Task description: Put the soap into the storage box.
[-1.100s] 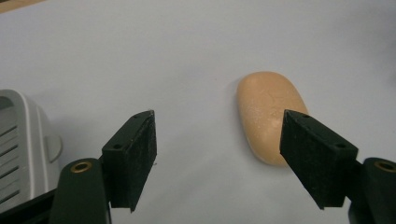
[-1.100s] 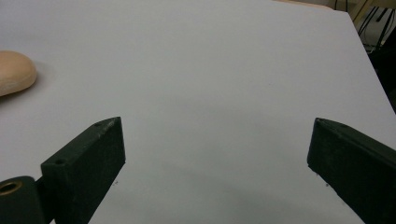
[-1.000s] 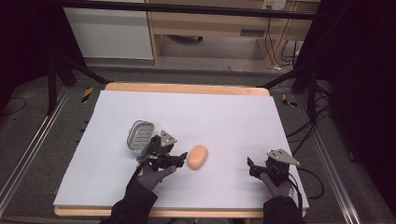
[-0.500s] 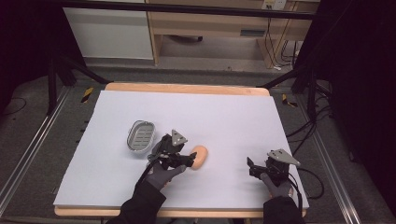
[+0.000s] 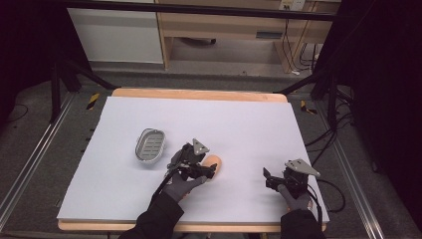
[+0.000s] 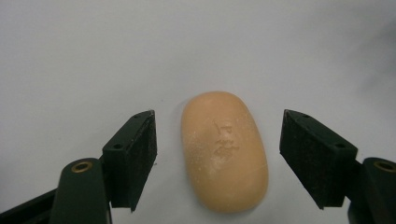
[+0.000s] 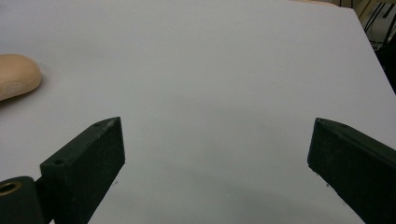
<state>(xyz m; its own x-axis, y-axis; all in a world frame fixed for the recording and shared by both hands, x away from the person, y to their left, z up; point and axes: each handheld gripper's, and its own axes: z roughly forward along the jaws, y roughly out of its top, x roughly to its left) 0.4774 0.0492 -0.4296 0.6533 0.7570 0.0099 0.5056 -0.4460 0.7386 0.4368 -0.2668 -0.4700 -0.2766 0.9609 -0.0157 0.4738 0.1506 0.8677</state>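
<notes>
A tan oval soap bar (image 5: 216,161) lies on the white sheet a little right of a metal soap dish (image 5: 150,146). My left gripper (image 5: 205,163) is down at the soap, open. In the left gripper view the soap bar (image 6: 225,158) lies between the two pads (image 6: 135,154), apart from both, with my left gripper (image 6: 217,140) low over it. My right gripper (image 5: 269,178) rests open near the sheet's front right corner with nothing in it. The right gripper view has my right gripper (image 7: 217,144) over bare sheet and the soap bar (image 7: 16,74) at the far left.
The white sheet (image 5: 249,124) covers a wooden table whose edge (image 5: 199,93) shows at the back. Black frame legs and cables (image 5: 318,134) stand off the table's right side. A metal rail (image 5: 30,164) runs along the floor on the left.
My left gripper has moved right, from beside the soap dish to the soap bar, and its jaws now stand on either side of it. The right gripper has stayed put.
</notes>
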